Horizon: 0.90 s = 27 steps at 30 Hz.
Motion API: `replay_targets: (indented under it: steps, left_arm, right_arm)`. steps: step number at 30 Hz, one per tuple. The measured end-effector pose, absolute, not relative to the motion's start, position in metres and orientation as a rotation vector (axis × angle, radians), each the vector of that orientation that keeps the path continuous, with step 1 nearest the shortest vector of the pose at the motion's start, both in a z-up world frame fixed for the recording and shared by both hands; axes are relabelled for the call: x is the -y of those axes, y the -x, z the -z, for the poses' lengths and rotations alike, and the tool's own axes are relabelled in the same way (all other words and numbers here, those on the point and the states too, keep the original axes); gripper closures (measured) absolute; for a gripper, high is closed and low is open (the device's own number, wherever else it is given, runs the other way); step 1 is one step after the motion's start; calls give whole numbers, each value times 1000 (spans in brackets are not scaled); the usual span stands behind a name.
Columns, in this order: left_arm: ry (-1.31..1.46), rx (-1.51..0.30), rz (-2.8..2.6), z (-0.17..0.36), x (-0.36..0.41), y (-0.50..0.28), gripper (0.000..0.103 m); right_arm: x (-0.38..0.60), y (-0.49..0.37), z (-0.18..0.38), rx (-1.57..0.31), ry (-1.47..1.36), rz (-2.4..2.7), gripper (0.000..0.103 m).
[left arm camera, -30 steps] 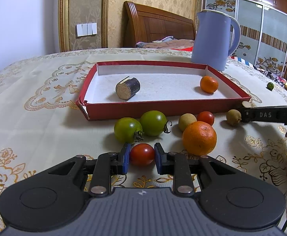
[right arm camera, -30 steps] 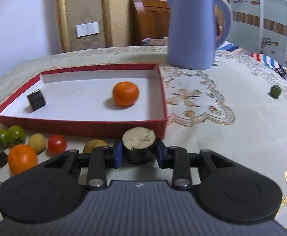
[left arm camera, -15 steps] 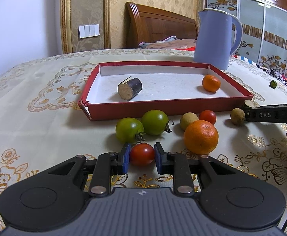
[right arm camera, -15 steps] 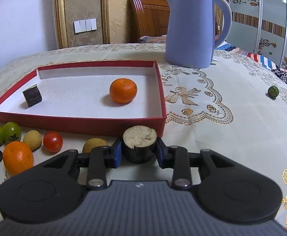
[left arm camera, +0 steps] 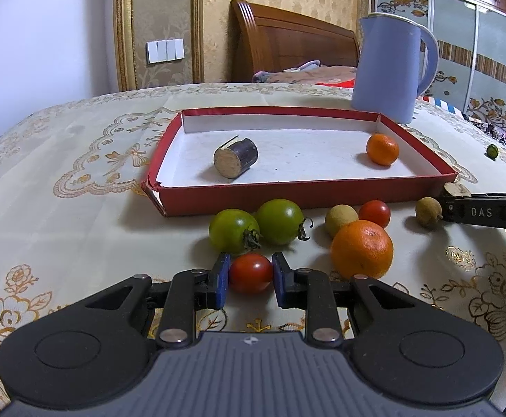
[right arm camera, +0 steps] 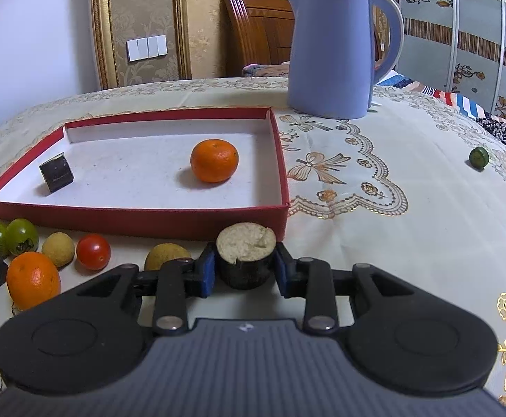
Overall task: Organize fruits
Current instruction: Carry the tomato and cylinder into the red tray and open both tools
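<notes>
Fruits lie mostly outside the red tray (left arm camera: 301, 199), in a loose row on the tablecloth (left arm camera: 61, 215) just before its near wall. Left gripper (left arm camera: 249, 275) is clamped on a red cherry tomato (left arm camera: 251, 272); right gripper (right arm camera: 245, 268) is clamped on a dark cut stub with a pale face (right arm camera: 246, 259), beside the tray's near right corner. Risks, as judged: the tomato is smooth and round, so it may squirt from the pads or split if squeezed harder; a low carry could clip the tray wall or nudge the two green tomatoes (left arm camera: 256, 227) and the large orange (left arm camera: 361, 249) into rolling. Both grippers crossing the same wall may collide. Tray contents: one small orange (right arm camera: 214, 161) and one dark stub (left arm camera: 235, 158), well apart, with much bare floor between them.
</notes>
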<state>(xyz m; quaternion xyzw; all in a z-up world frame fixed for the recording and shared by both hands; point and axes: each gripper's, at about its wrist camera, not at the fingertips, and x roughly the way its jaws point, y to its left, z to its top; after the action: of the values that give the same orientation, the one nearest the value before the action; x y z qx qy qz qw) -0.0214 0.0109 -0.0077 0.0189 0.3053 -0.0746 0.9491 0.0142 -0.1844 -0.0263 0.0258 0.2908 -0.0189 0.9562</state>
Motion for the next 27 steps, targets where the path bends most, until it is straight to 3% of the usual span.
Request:
replay_targets:
  steps: [27]
  left_arm:
    - [-59, -570, 176, -5, -1, 27, 78]
  right_arm:
    - [182, 1, 20, -534, -59, 35, 71]
